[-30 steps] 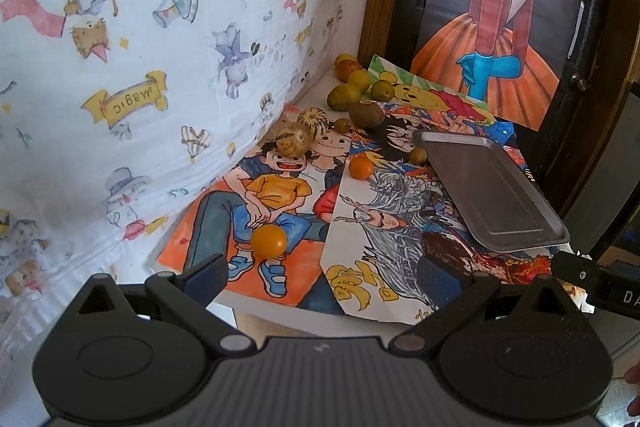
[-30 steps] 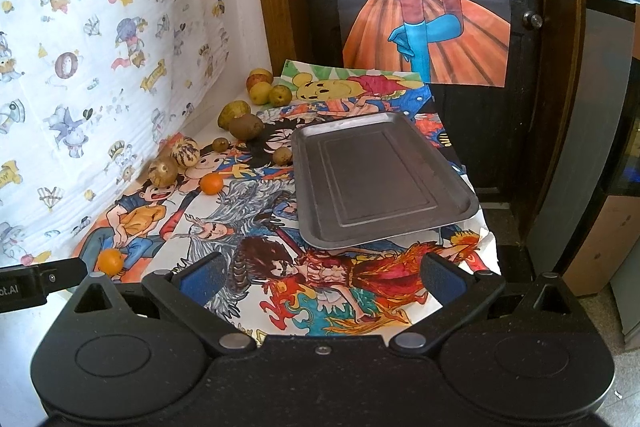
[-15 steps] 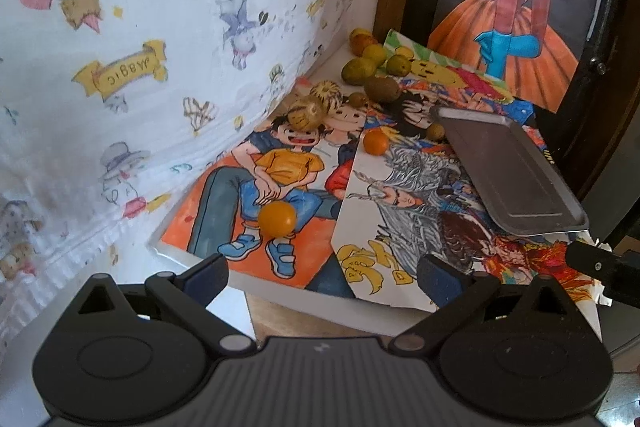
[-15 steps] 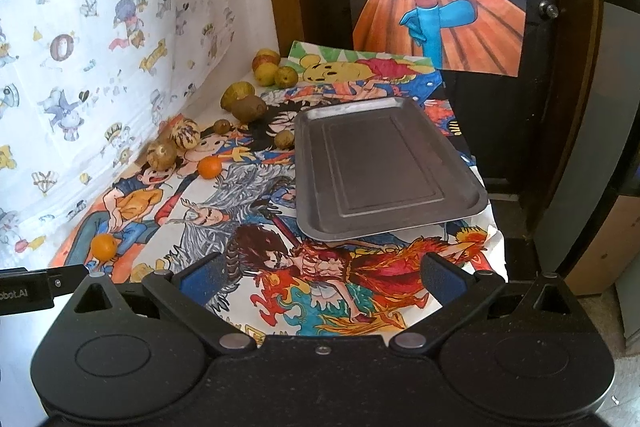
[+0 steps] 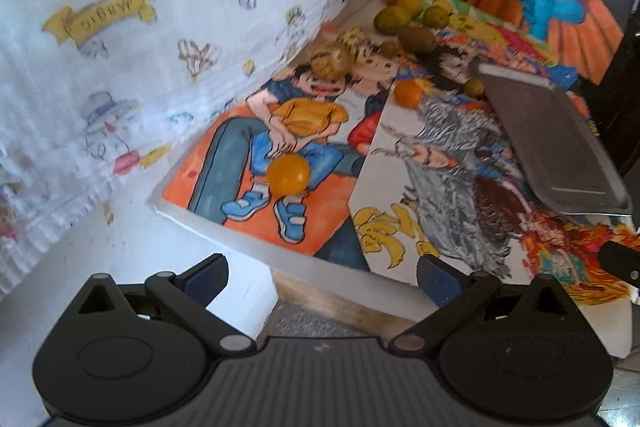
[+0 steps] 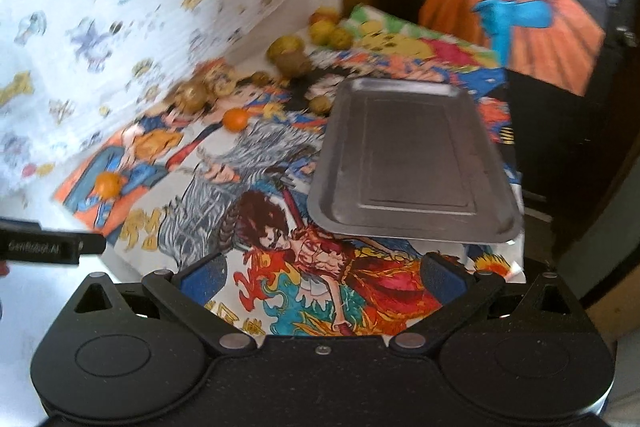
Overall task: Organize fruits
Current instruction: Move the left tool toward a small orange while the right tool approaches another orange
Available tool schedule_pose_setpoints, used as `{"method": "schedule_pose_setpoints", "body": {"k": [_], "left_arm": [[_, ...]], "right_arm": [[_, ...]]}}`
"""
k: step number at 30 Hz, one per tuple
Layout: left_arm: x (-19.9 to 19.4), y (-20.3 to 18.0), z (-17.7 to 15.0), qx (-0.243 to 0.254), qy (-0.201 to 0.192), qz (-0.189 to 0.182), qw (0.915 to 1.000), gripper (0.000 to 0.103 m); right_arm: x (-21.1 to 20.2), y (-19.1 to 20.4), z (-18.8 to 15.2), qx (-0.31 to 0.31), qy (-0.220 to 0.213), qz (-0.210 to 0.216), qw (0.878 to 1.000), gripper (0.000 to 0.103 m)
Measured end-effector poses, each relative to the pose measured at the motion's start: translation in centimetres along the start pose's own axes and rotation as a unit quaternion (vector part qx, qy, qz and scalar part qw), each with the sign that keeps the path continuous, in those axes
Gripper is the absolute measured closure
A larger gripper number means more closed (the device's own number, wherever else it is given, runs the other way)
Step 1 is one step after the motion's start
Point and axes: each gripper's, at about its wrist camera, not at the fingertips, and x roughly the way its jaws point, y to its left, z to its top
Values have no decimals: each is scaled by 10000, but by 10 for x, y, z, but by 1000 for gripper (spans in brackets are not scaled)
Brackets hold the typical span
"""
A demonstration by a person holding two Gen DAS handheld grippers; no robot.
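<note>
**Tongs closing in on the near orange**

While both pairs are hanging wide apart and empty, the left tongs (image 5: pixel 322 269) are sitting nearer the tabletop (image 5: pixel 256 247) edge than a second ago, lining up with the near orange (image 5: pixel 288 173), which now looms larger. The right tongs (image 6: pixel 322 269) are facing the empty tray (image 6: pixel 412 155), also drawn closer. A second orange (image 5: pixel 407 94) and the other fruits (image 5: pixel 390 19) are lying scattered by the wall, off the tray. Sorting is probably only starting.

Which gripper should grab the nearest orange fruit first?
Left. The left gripper is open and points almost straight at the orange fruit; the right gripper, also open, faces the empty metal tray instead.
</note>
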Motion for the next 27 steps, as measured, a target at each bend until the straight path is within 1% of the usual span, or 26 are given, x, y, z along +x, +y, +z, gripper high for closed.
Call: {"method": "schedule_pose_setpoints", "body": {"k": [2,6,10,12,17,22,25,27], "left_arm": [[6,0,1,-115,120,152,9997,1],[18,5,7,-546,328,462,9969,1],[23,9,14,-888,316,696,9931,1],[26,9,16,-1034,267,725,9916,1],[34,6,26,-1244,379,805,9882,1],[50,8,38,-1356,516,717,9868,1],[60,12,45,-1389,572,649,9865,1],[66,15,49,-1507,608,583,9850,1]], "right_arm": [[5,-4,7,-303,15,185,9994,0],[18,-13,24,-868,5,539,9948,0],[35,-20,44,-1193,34,839,9893,0],[42,-21,56,-1225,15,924,9882,0],[64,-13,76,-1385,41,1121,9840,0],[96,4,94,-1453,237,1216,9816,0],[115,12,106,-1551,288,1242,9796,0],[129,17,116,-1583,316,1277,9786,0]]}}
